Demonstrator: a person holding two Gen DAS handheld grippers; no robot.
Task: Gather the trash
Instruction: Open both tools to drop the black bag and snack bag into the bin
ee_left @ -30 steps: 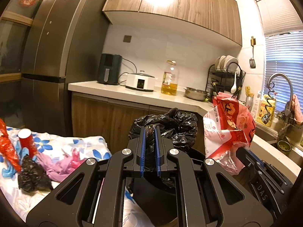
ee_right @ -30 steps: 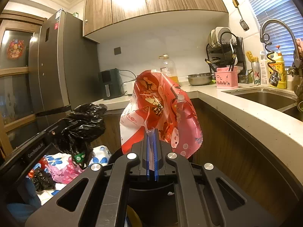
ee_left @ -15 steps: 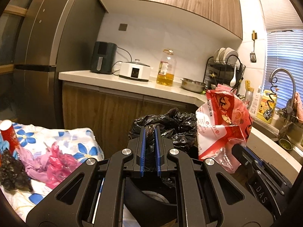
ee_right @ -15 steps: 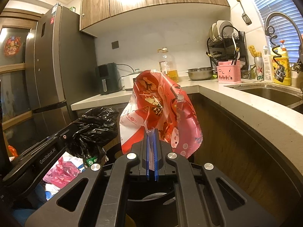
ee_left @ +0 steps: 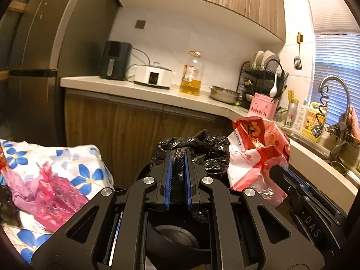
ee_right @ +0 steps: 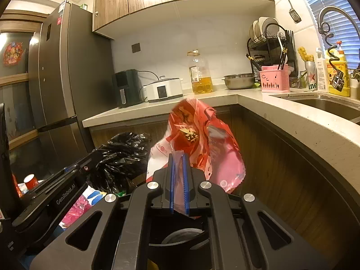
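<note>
Left wrist view
Left claw (ee_left: pixel 177 157): pinching a fold of the black trash bag (ee_left: pixel 198 148) between its blue pads.
Black trash bag: bunching up above the round bin (ee_left: pixel 175 236) directly below.
Red snack wrapper (ee_left: pixel 256 153): hanging just right of the black bag, in the other claw.
Flowered cloth (ee_left: pixel 85 164): lying at left, carrying a pink plastic bag (ee_left: pixel 56 193).

Right wrist view
Right claw (ee_right: pixel 178 159): gripping the clear edge of the red snack wrapper (ee_right: pixel 198 144), pads nearly together.
Black trash bag (ee_right: pixel 121 155): sitting left of the wrapper, in the left claw (ee_right: pixel 87 166).
Worktop (ee_right: pixel 281 110): curving along the right.
</note>
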